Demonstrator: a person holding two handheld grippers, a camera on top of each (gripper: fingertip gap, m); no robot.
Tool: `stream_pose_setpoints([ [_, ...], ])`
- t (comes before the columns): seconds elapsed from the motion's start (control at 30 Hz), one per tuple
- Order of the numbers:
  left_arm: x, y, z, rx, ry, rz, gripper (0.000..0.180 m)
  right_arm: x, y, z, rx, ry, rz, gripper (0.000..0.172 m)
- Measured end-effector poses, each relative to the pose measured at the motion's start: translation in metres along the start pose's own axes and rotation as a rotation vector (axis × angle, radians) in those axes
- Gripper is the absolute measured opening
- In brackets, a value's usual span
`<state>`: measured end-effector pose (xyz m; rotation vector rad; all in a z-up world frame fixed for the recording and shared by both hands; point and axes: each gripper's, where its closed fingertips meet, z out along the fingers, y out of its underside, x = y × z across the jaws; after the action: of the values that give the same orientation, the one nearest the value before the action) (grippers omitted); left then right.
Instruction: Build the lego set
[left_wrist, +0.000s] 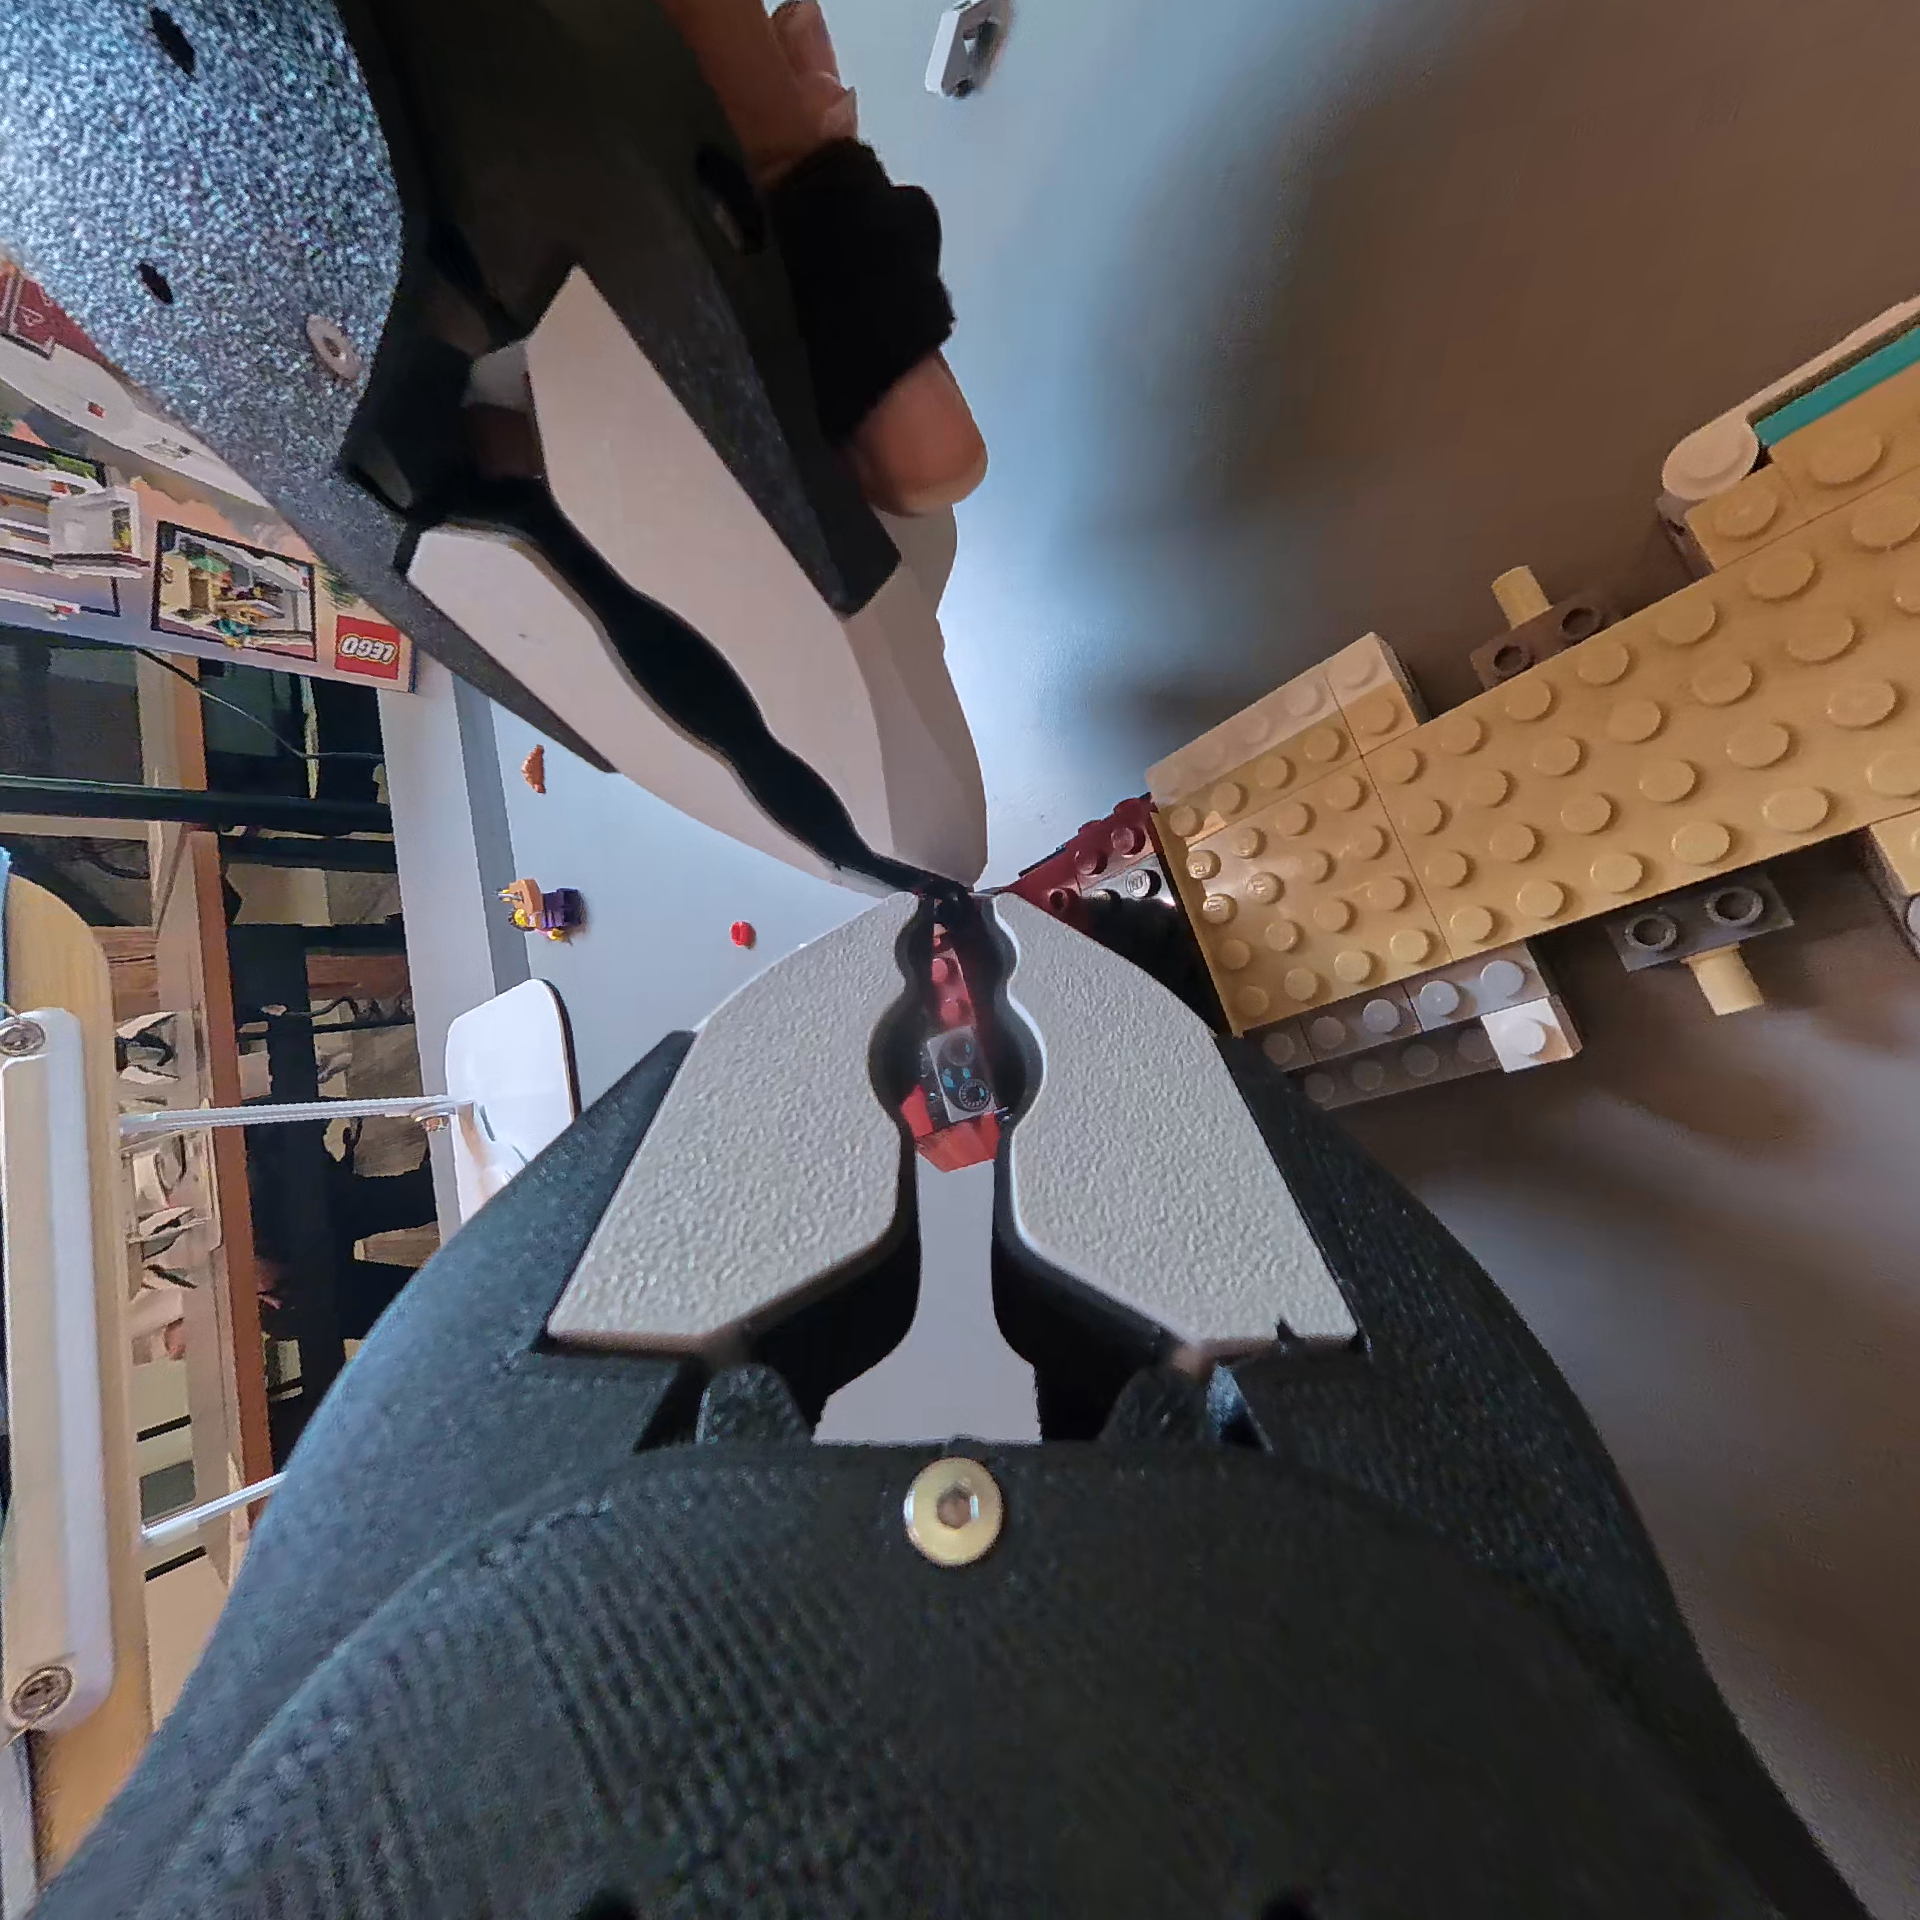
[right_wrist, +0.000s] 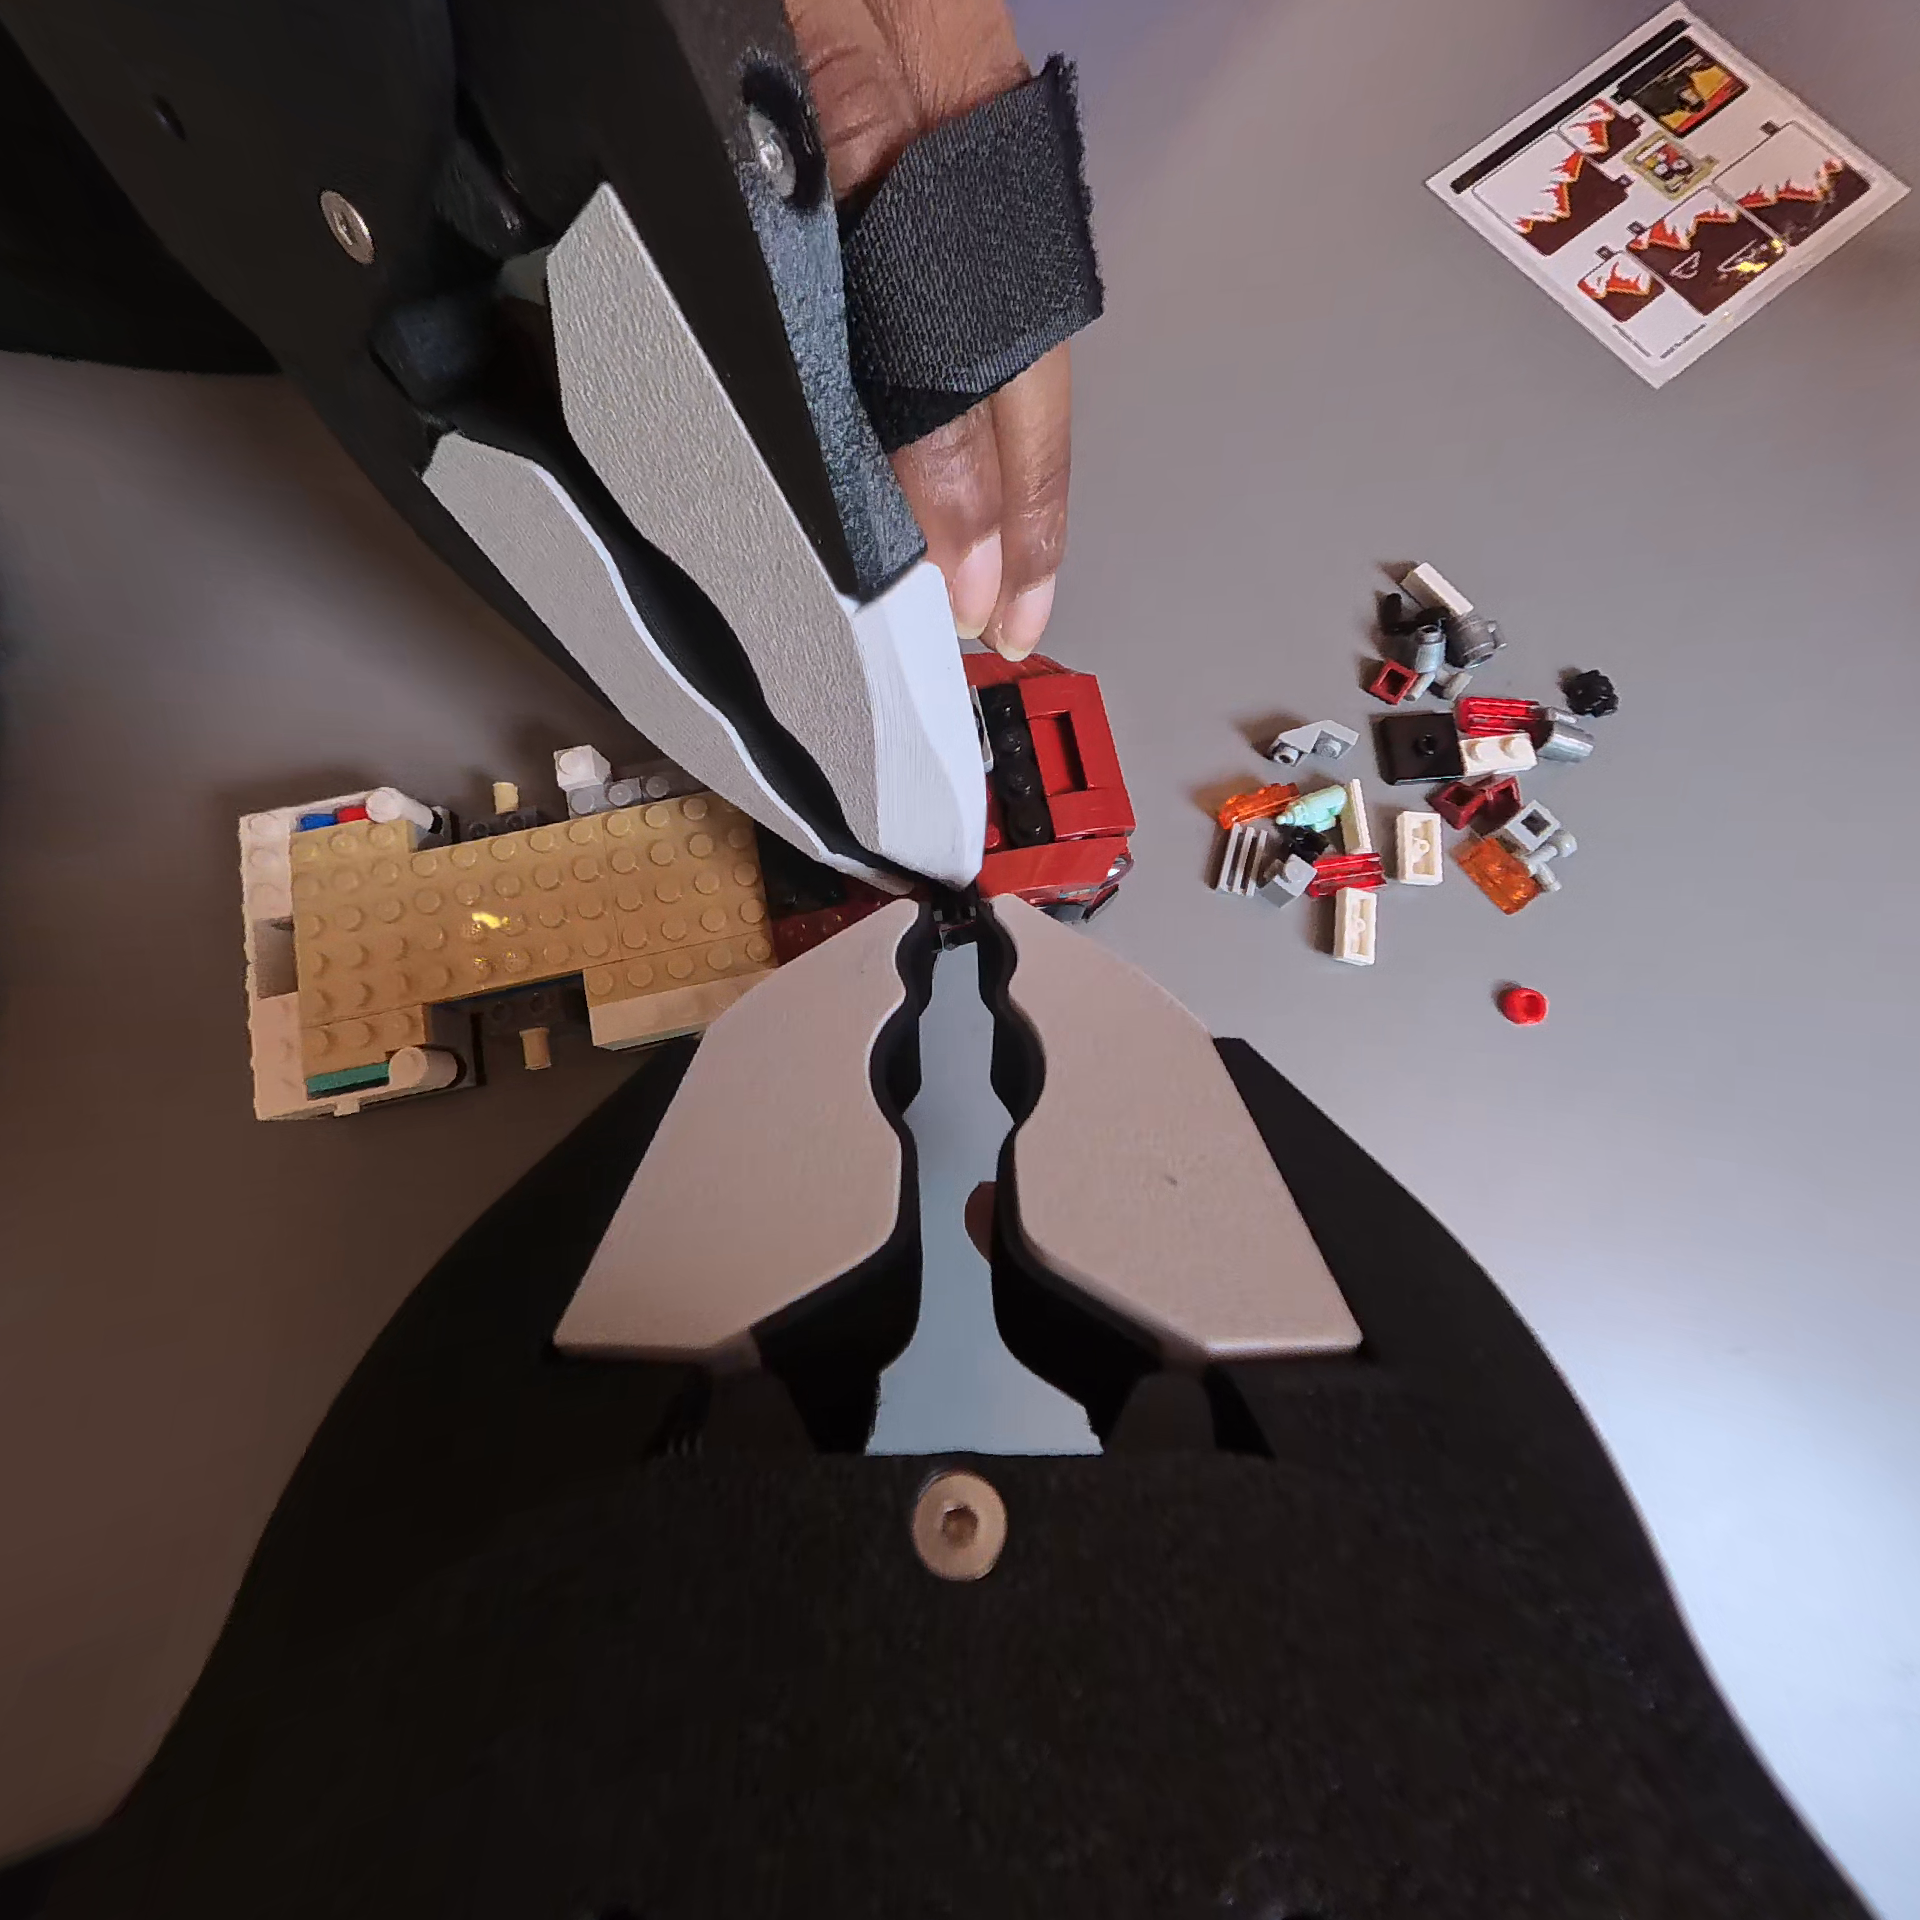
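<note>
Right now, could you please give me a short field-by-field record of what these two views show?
Surface: grey table
Right tongs: nearly closed, tips on a small black piece
Left tongs: tips meet the right tongs' at the same spot and seem to pinch the same piece
Below the tips: tan-topped brick model with a dark red cab
Right of model: pile of loose pieces, lone red round piece
Far corner: sticker sheet
Also: minifigure lying on the table

Hobby room, grey table (right_wrist: 1351, 468), toy bricks (right_wrist: 1434, 790), set box (left_wrist: 208, 582)
</note>
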<state>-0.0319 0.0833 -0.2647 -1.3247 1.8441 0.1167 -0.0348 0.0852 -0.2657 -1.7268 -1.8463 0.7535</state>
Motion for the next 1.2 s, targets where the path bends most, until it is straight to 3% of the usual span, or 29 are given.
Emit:
stream_pose_setpoints([
  [0.43, 0.0009, 0.004, -0.0008, -0.031, 0.022, -0.038, 0.006, 0.0011, -0.0023, 0.0021, -0.019, -0.013, -0.011, 0.008],
  [1.2, -0.0014, 0.0017, 0.0029, -0.102, 0.142, -0.046, 0.005, 0.0028, 0.0007, -0.0009, 0.185, -0.133, 0.093, 0.008],
])
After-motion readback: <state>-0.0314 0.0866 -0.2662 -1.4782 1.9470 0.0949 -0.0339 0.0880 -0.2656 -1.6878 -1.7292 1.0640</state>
